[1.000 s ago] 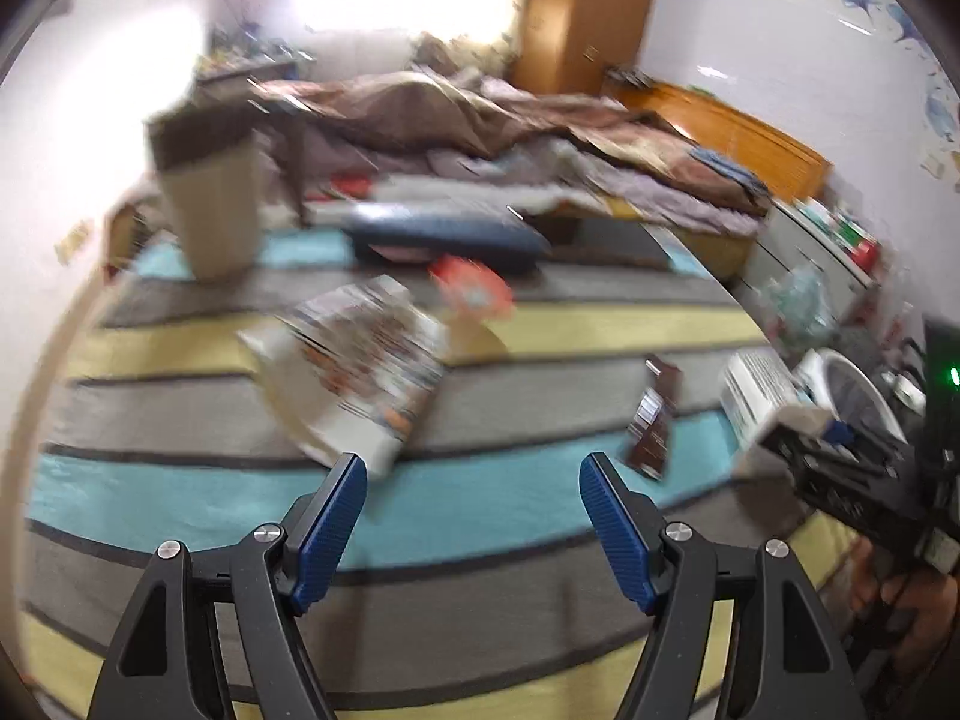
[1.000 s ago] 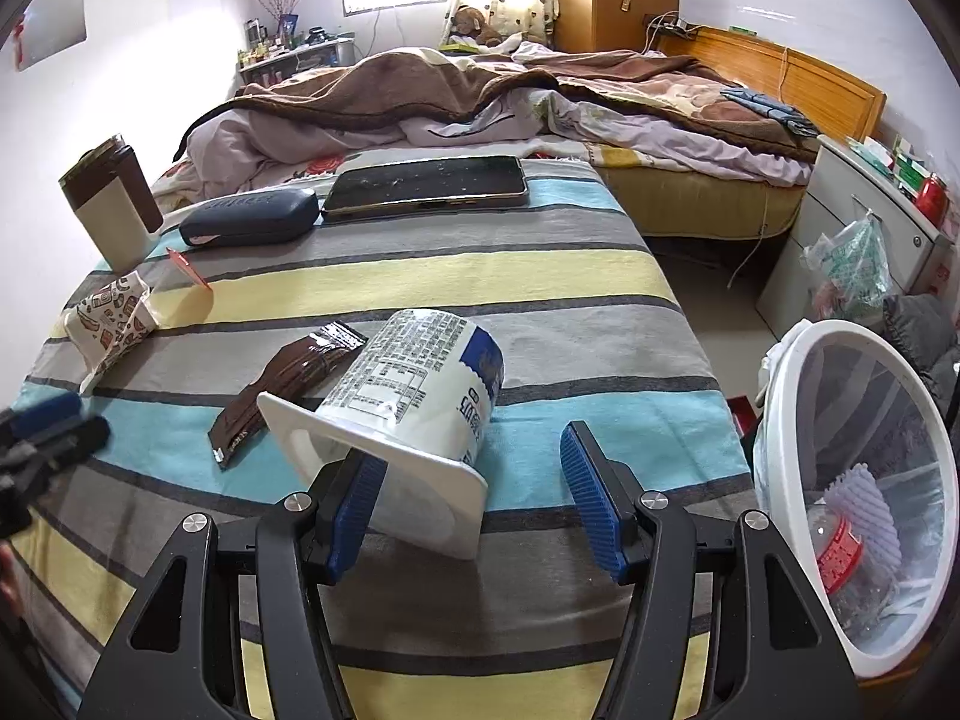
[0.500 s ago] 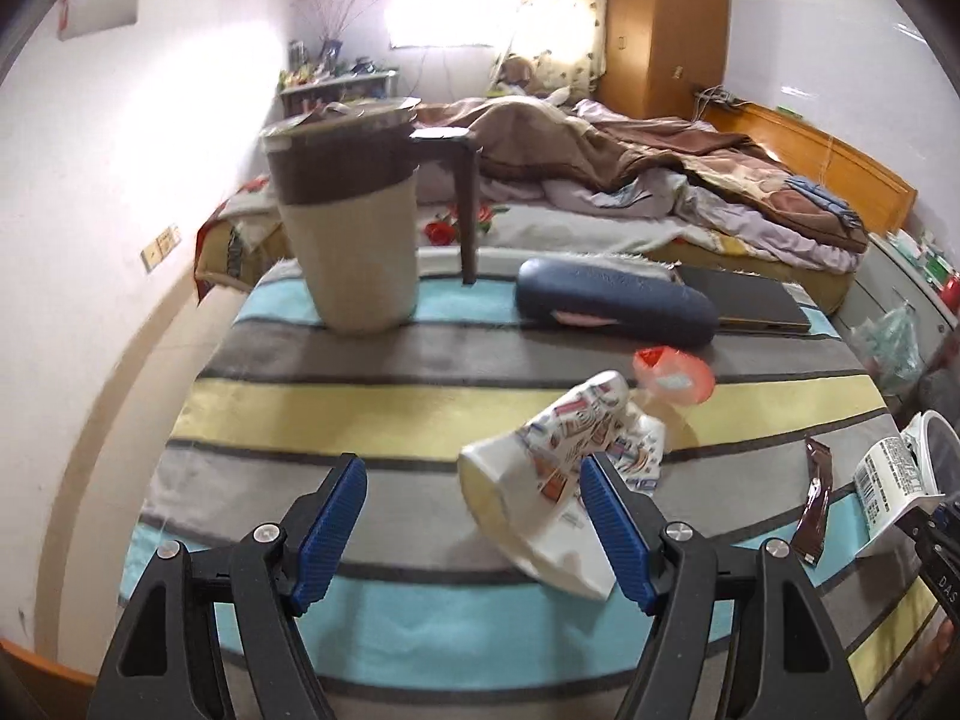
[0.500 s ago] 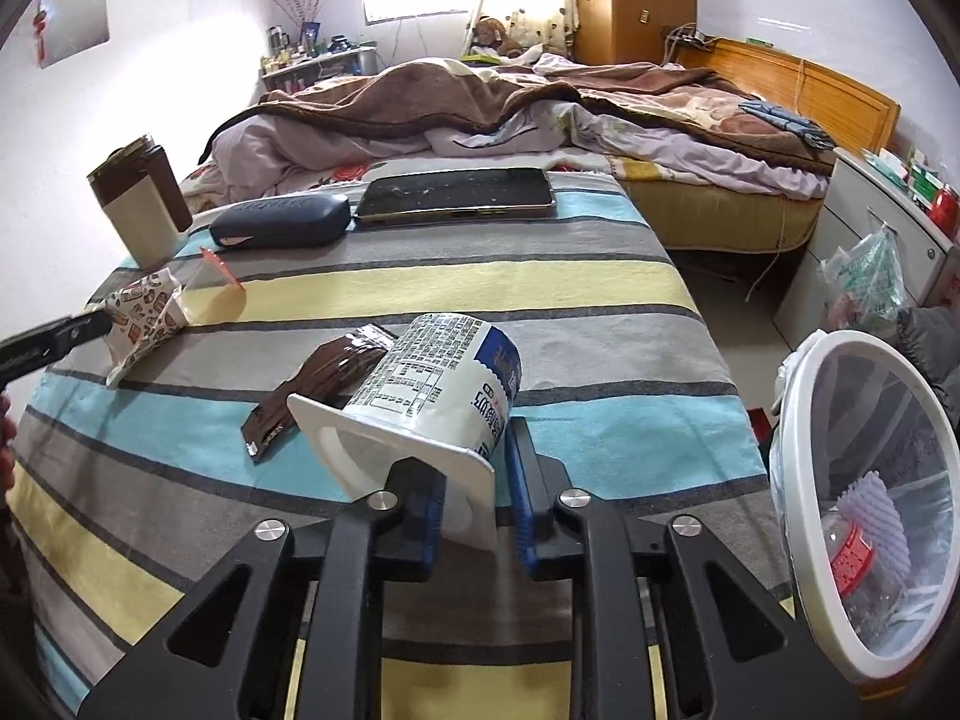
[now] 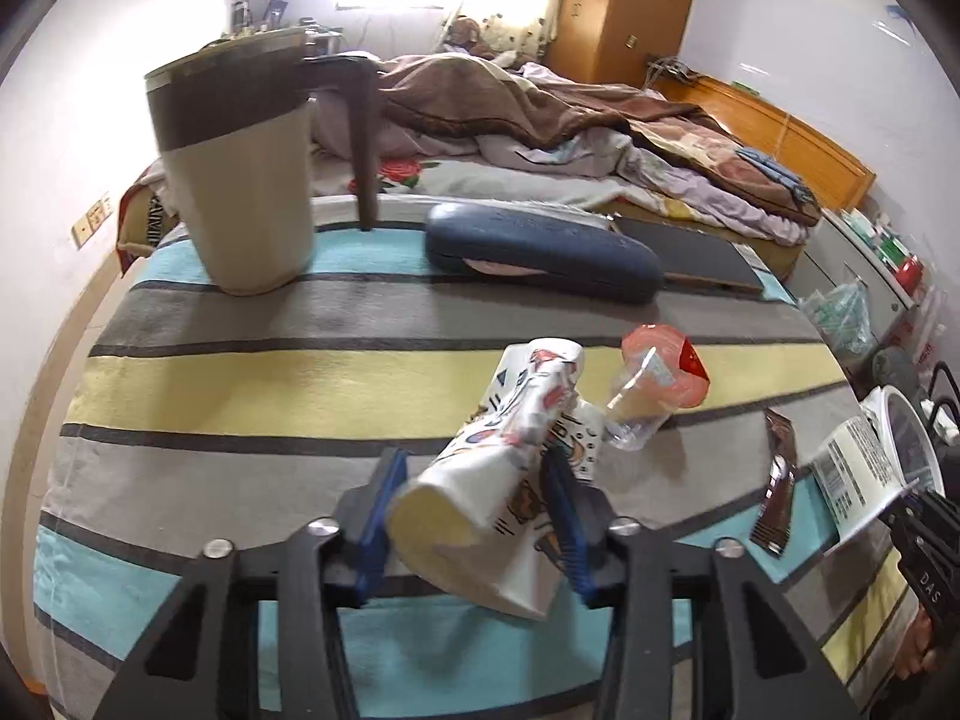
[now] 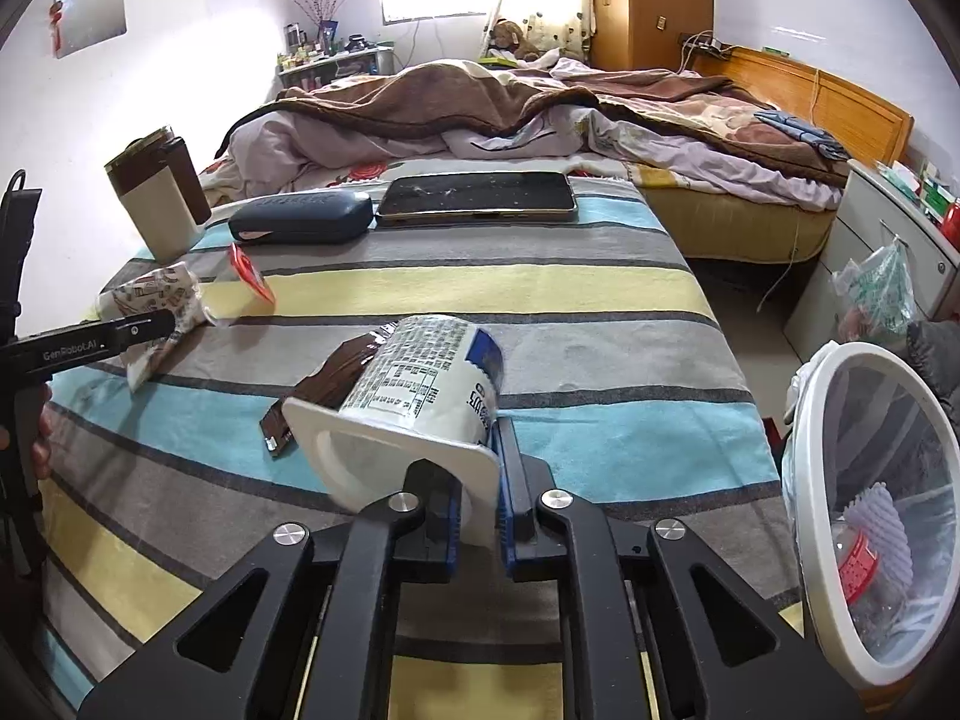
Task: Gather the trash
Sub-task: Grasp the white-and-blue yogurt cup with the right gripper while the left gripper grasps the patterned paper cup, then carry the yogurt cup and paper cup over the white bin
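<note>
My left gripper (image 5: pixel 474 504) is shut on a crumpled printed paper cup (image 5: pixel 498 480) lying on the striped cloth. A clear plastic cup with a red lid (image 5: pixel 651 384) lies just beyond it. My right gripper (image 6: pixel 477 516) is shut on the rim of a white yogurt tub (image 6: pixel 414 402), tipped on its side. A brown wrapper (image 6: pixel 327 384) lies behind the tub; it also shows in the left wrist view (image 5: pixel 777 492). The white trash bin (image 6: pixel 870 516) with a clear liner stands at the right, off the table edge.
A beige and brown mug (image 5: pixel 240 168), a navy glasses case (image 5: pixel 540 252) and a dark tablet (image 6: pixel 480 198) sit at the far side of the table. A bed (image 6: pixel 540 108) lies beyond. A cabinet with a plastic bag (image 6: pixel 882 294) stands at the right.
My left gripper moved in and closed on the paper cup. My right gripper closed on the yogurt tub's rim and holds it.
</note>
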Available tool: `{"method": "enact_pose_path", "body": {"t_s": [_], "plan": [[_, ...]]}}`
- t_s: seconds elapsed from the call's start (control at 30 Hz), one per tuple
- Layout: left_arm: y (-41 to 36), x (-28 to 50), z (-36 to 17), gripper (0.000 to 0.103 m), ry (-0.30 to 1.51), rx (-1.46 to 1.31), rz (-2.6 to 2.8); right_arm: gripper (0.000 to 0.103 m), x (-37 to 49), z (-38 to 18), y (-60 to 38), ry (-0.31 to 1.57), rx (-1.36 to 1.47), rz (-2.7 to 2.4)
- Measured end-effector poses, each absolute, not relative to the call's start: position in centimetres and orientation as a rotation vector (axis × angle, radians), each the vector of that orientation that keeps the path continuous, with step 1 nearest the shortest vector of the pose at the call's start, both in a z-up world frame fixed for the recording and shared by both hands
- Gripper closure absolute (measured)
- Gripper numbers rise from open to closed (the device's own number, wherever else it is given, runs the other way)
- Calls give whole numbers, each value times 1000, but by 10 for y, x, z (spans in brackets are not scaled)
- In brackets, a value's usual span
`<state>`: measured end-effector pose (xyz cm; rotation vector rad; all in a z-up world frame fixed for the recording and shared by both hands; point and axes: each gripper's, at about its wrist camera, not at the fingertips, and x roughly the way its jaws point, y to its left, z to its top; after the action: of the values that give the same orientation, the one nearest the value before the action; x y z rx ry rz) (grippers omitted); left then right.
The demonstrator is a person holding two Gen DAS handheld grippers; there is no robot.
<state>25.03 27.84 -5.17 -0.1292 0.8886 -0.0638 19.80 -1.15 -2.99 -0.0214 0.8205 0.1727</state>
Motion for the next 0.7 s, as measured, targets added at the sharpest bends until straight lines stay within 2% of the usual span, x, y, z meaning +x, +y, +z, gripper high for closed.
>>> {"method": "enact_pose_path", "body": {"t_s": [0.03, 0.17, 0.3, 0.7], "plan": [[276, 249, -51, 62, 887, -122, -60, 91, 198, -30, -12, 820, -20, 176], [271, 242, -47, 77, 875, -125, -50, 91, 197, -29, -13, 809, -9, 181], [267, 233, -46, 81, 873, -134, -30, 92, 197, -28, -11, 799, -8, 187], [244, 194, -26, 82, 815, -122, -17, 92, 186, -21, -18, 775, 17, 214]]}}
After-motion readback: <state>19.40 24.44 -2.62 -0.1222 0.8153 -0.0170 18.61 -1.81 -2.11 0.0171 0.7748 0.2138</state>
